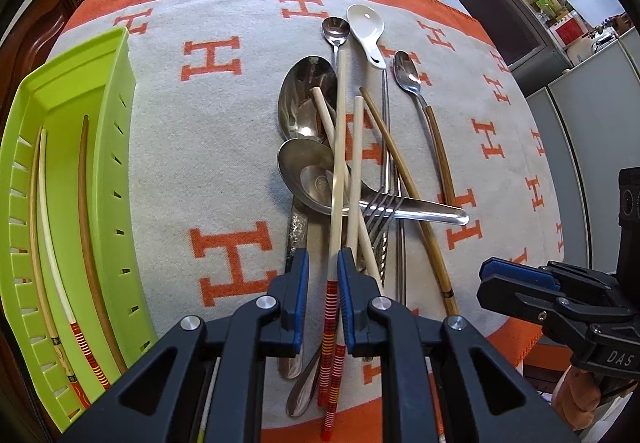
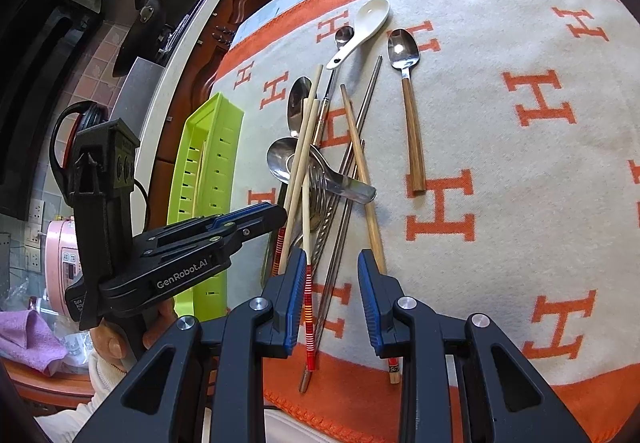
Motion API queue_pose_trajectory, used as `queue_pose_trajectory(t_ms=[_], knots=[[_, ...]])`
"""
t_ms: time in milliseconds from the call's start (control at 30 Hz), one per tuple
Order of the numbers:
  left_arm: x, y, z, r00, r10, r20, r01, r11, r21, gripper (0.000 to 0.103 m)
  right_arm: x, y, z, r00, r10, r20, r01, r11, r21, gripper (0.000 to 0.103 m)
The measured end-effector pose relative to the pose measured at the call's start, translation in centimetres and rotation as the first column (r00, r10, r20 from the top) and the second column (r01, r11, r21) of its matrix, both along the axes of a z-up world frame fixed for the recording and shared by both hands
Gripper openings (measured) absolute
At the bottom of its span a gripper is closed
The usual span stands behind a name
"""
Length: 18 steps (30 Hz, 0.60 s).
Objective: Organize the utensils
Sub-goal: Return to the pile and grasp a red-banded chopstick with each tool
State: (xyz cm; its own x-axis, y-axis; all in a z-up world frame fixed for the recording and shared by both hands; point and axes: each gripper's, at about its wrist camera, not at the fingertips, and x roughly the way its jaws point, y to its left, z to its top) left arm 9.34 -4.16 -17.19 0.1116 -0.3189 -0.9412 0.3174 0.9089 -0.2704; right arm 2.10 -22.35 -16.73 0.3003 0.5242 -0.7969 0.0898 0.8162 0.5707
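Left wrist view: the left gripper (image 1: 323, 299) has its jaws clamped on a pale chopstick (image 1: 337, 163) with a red-and-yellow striped handle, gripping it just above the stripes. The chopstick runs up across the pile of utensils (image 1: 340, 171) on the surface: spoons, a fork, more chopsticks and a white ceramic spoon (image 1: 366, 35). At far left sits the green tray (image 1: 116, 123), with 3 chopsticks lying lengthwise in one compartment. The step in hand looks like picking chopsticks out of the pile one at a time. The next move likely calls for lifting this one clear without dragging the second striped chopstick beside it, then carrying it left and laying it parallel to the 3 in the tray. The right gripper (image 1: 516, 279) shows at the right edge, marked "DAS". The blanket (image 1: 200, 179) covering the surface is grey with an orange border and repeated orange "H" letters.

Right wrist view: the right gripper (image 2: 332, 295) hovers over the near end of the pile, jaws apart and holding nothing; a striped chopstick and metal chopsticks lie on the blanket between and below them. The left gripper's body reads "GenRobot.AI". A wood-handled spoon (image 2: 408, 103) lies apart to the right.
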Motion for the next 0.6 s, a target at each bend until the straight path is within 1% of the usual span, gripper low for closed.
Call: queue_pose_trajectory(t_ms=[300, 467, 600], knots=[[0.1, -0.3, -0.7, 1.000, -0.006, -0.016, 0.005, 1.000, -0.009, 0.012, 0.0, 0.3, -0.4, 1.000, 0.012, -0.009, -0.012, 1.000, 0.003, 0.027], [0.1, -0.5, -1.3, 0.999, 0.011, -0.033, -0.011, 1.000, 0.004, 0.005, 0.1, 0.8, -0.4, 1.000, 0.027, -0.008, -0.027, 1.000, 0.000, 0.027], [-0.2, 0.0, -0.4, 0.999, 0.036, 0.005, -0.036, 0.999, -0.007, 0.003, 0.1, 1.1, -0.3, 0.999, 0.032, -0.003, -0.032, 0.999, -0.002, 0.027]])
